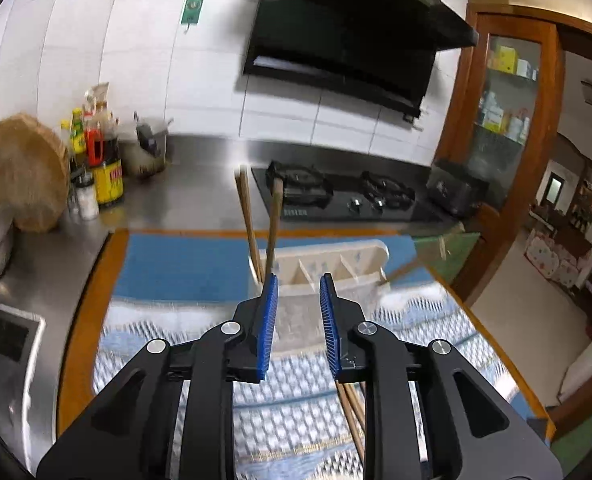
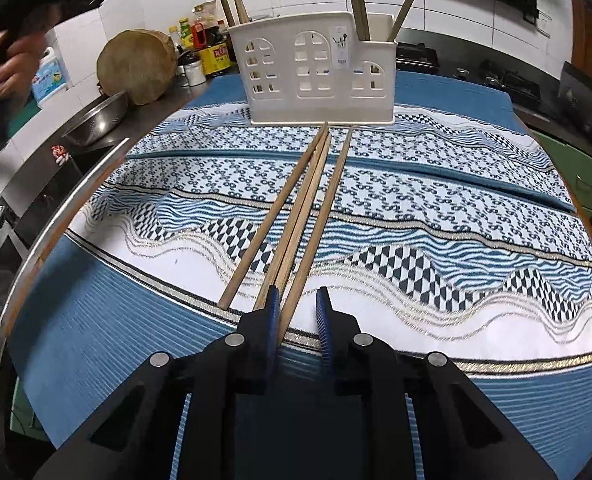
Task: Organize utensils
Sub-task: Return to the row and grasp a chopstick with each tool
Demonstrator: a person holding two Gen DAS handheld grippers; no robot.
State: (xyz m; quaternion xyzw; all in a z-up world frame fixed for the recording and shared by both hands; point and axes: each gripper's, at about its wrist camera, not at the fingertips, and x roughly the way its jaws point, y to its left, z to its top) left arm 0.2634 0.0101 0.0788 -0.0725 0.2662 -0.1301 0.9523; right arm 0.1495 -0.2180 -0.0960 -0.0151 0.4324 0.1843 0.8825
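A white slotted utensil holder (image 2: 320, 72) stands upright at the far side of a blue and white patterned cloth (image 2: 436, 216). Chopsticks (image 2: 358, 4) stand in its right and left compartments. Several wooden chopsticks (image 2: 296, 216) lie side by side on the cloth, running from the holder's foot toward my right gripper (image 2: 298, 308). Its jaws stand a little apart around the near end of the rightmost chopstick, and the pads do not press on it. My left gripper (image 1: 296, 292) hovers before the holder (image 1: 328, 268), slightly open with nothing between its fingers. Loose chopsticks (image 1: 352, 412) show beneath it.
A round wooden chopping board (image 2: 135, 64), sauce bottles (image 2: 203, 36) and a steel bowl (image 2: 99, 118) stand on the counter at the left. A sink edge (image 2: 55, 208) runs along the cloth's left side. A gas hob (image 1: 336, 196) lies behind the holder. A person's hand (image 2: 7, 68) shows at upper left.
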